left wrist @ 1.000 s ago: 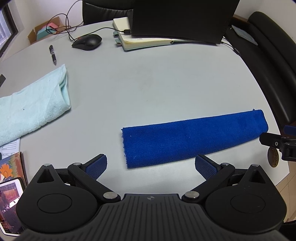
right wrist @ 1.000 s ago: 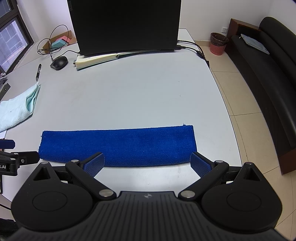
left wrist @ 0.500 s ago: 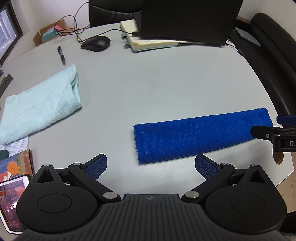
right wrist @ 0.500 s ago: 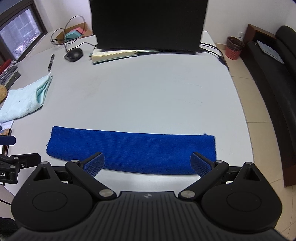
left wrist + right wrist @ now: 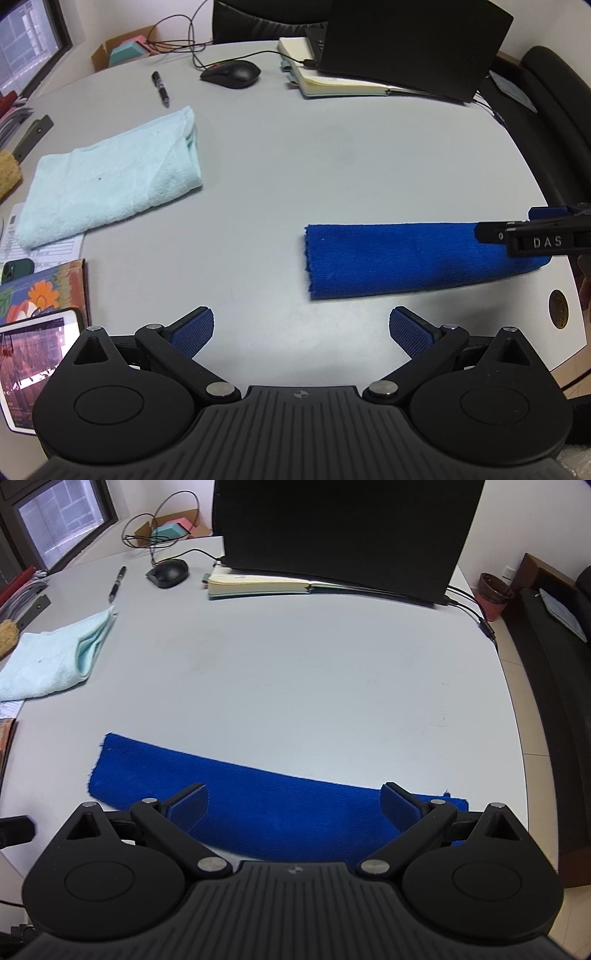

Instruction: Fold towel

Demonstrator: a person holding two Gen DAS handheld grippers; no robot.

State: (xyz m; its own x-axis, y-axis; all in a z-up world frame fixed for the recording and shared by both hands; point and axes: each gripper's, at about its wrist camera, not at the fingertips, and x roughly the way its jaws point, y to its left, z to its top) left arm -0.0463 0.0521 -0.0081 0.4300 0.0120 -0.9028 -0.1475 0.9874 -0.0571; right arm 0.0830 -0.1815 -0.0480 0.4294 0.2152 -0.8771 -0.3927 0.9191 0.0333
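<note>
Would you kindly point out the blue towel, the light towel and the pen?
blue towel (image 5: 399, 258): left wrist view, middle of the folded strip.
light towel (image 5: 110, 181): left wrist view, centre of its top layer.
pen (image 5: 117, 584): right wrist view, mid-barrel.

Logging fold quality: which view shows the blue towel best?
The left wrist view: the blue towel lies as a long folded strip, left end and both long edges clear; only its right end is hidden by the right tool. In the right wrist view the open right tool covers its near edge.
</note>
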